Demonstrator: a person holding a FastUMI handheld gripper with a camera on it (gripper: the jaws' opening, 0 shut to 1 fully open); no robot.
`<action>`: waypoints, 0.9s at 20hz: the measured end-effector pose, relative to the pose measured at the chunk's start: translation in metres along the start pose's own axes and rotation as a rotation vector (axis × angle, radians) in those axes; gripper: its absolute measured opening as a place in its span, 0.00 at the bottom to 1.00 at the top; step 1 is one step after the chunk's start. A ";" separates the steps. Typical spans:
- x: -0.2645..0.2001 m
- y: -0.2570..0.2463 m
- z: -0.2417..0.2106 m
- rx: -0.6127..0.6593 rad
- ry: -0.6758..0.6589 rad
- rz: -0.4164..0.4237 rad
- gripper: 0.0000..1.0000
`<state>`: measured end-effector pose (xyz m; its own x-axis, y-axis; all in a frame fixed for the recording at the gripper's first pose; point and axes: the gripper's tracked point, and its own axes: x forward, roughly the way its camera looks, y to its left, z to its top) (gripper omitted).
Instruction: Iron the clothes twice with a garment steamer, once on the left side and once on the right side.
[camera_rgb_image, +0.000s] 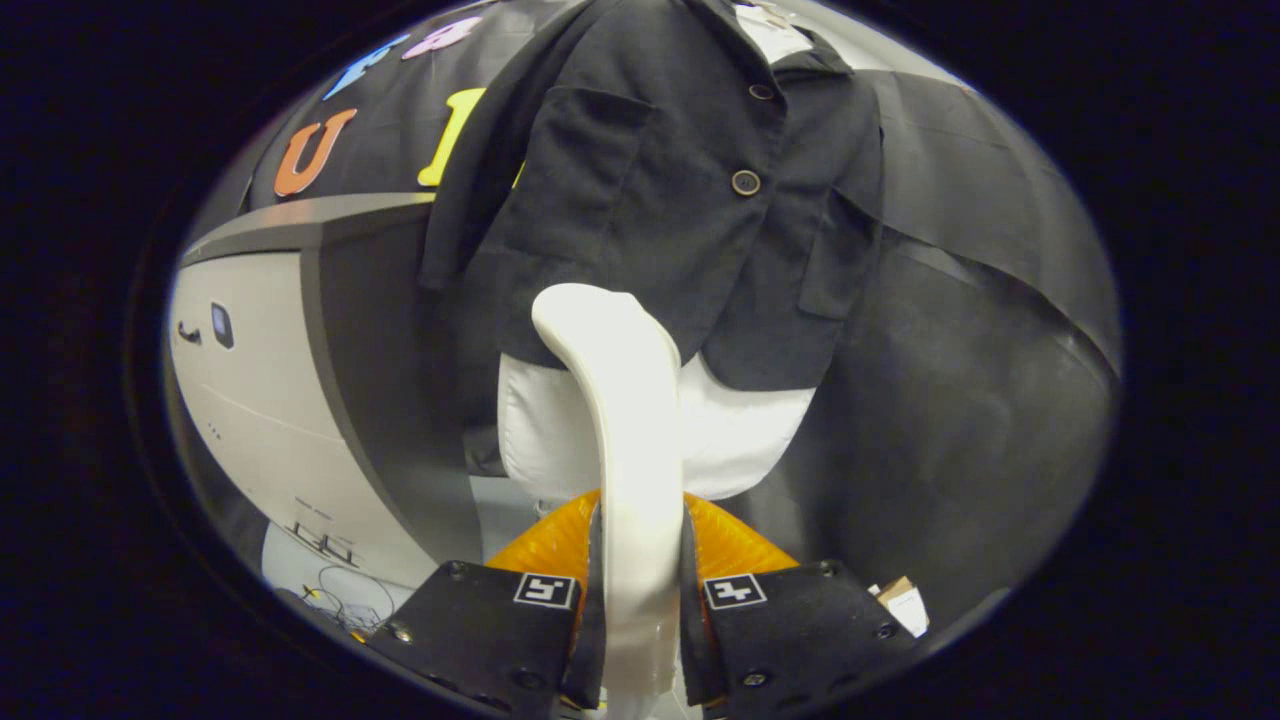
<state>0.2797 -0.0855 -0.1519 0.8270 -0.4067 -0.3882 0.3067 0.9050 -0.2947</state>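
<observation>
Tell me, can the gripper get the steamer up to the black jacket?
Probably yes. The gripper is shut on the white steamer, whose head already rises in front of the black jacket on the white mannequin, with nothing between them.

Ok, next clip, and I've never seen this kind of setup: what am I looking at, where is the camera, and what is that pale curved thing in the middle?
The camera rides on a hand-held two-finger gripper and looks forward along its fingers, the two dark blocks at the bottom. The wide lens bends everything into a round picture. The pale curved thing is the garment steamer: its handle runs up between the fingers, which press on it from both sides, so it is being held. Its top reaches the lower hem of a dark short-sleeved jacket with buttons, dressed on a white mannequin torso. Whether the steamer touches the cloth cannot be told. Beside the fingers lies a grey and white cabinet; behind the jacket hangs the booth's black cloth wall.
</observation>
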 end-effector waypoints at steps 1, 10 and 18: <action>-0.002 0.001 -0.002 0.005 -0.003 0.009 0.33; -0.047 -0.028 0.027 0.119 -0.081 -0.034 0.34; -0.172 -0.136 0.135 0.296 -0.355 -0.156 0.34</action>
<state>0.1593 -0.1214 0.0727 0.8541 -0.5196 -0.0221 0.5184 0.8540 -0.0445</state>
